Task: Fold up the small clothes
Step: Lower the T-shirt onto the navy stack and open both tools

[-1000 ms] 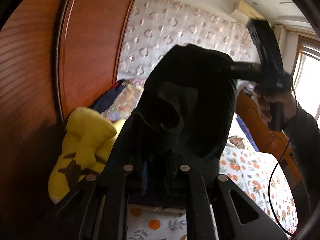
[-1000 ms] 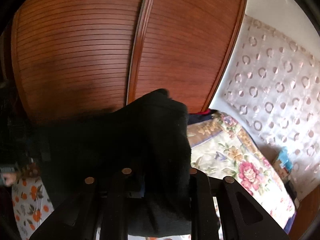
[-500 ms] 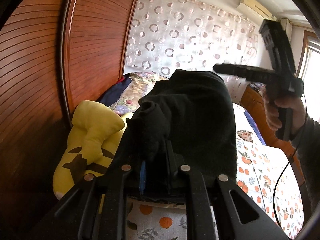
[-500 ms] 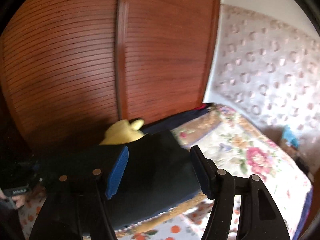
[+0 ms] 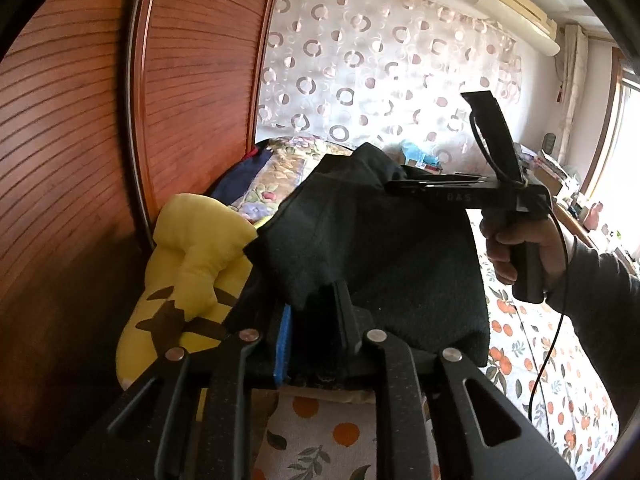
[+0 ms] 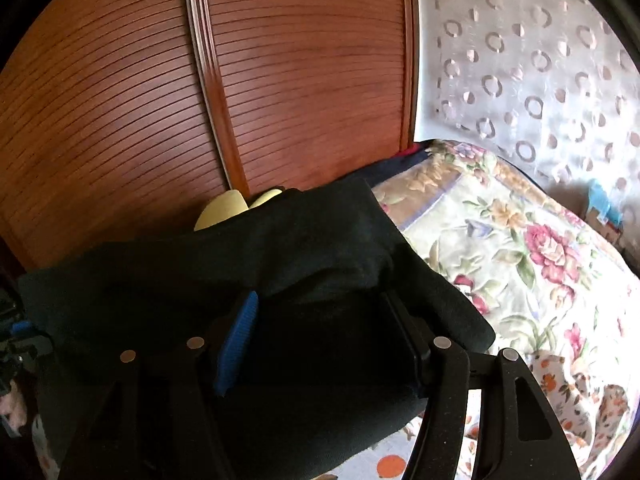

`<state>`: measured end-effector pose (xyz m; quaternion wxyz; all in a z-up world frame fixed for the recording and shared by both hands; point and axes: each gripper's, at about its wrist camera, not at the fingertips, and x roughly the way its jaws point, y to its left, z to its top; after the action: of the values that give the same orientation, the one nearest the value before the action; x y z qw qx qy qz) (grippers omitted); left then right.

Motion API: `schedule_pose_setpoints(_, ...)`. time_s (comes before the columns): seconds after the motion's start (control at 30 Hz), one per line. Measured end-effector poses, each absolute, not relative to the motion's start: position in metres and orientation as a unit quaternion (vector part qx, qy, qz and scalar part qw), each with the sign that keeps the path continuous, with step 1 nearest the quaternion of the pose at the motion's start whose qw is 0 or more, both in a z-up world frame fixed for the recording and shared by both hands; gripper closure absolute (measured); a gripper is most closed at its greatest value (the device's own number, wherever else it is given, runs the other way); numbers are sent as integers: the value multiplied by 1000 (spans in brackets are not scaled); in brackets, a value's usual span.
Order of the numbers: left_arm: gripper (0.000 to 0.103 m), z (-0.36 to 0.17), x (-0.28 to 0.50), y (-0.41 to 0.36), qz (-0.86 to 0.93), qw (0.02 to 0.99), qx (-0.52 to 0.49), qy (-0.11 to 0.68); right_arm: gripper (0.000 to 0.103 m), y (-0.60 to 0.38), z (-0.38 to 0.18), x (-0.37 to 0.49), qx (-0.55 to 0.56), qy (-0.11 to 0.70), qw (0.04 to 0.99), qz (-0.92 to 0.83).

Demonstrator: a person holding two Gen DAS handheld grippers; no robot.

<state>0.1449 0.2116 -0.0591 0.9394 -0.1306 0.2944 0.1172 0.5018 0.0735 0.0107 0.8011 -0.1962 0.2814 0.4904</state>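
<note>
Left hand-held gripper [image 5: 316, 320], its jaws just eased slightly apart, has a bunched corner of the black garment [image 5: 384, 256] between its narrowly parted fingers, though whether the pads still press it I cannot tell. Right hand-held gripper [image 6: 320, 320] stands open around the cloth's other edge. That garment hangs above the orange-print bed sheet [image 5: 532, 360], beside a yellow plush toy [image 5: 188, 264].

The garment [image 5: 384, 264] is plain black. The plush toy [image 5: 188, 264] is yellow with dark brown marks. White sheet [image 5: 532, 360] carries orange fruit and green leaves. The blanket [image 6: 520, 248] shows pink flowers; the curtain [image 5: 380, 68] has ringed circles; the wardrobe [image 6: 280, 80] is reddish-brown.
</note>
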Motion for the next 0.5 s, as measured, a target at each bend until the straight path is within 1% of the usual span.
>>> schedule_pose_setpoints(0.03, 74, -56, 142, 211, 122, 941, -126, 289, 38, 73, 12, 499, -203, 274, 806, 484)
schedule_pose_setpoints(0.07, 63, -54, 140, 210, 127, 942, -122, 285, 38, 73, 12, 494, -205, 268, 811, 478)
schedule_pose_setpoints(0.1, 56, -52, 138, 210, 128, 944, -120, 280, 38, 66, 9, 477, -204, 263, 816, 472)
schedule_pose_setpoints(0.13, 55, -48, 135, 208, 128, 946, -115, 273, 38, 64, 10, 472, -200, 260, 821, 467)
schedule_pose_setpoints(0.17, 45, -46, 133, 208, 129, 947, -111, 271, 38, 62, 12, 466, -196, 257, 826, 462)
schedule_pose_setpoints(0.2, 30, -43, 131, 206, 134, 948, -102, 269, 38, 54, 10, 451, -193, 252, 829, 460)
schedule_pose_setpoints(0.23, 24, -40, 129, 204, 139, 950, -94, 264, 38, 50, 11, 445, -192, 248, 832, 458)
schedule_pose_setpoints(0.27, 22, -39, 127, 204, 139, 951, -90, 259, 38, 47, 11, 433, -191, 242, 834, 457)
schedule_pose_setpoints(0.43, 19, -29, 118, 198, 150, 955, -70, 245, 35, 31, 10, 397, -185, 231, 838, 458)
schedule_pose_setpoints(0.5, 16, -27, 115, 196, 154, 956, -62, 243, 33, 20, 12, 385, -183, 232, 837, 462)
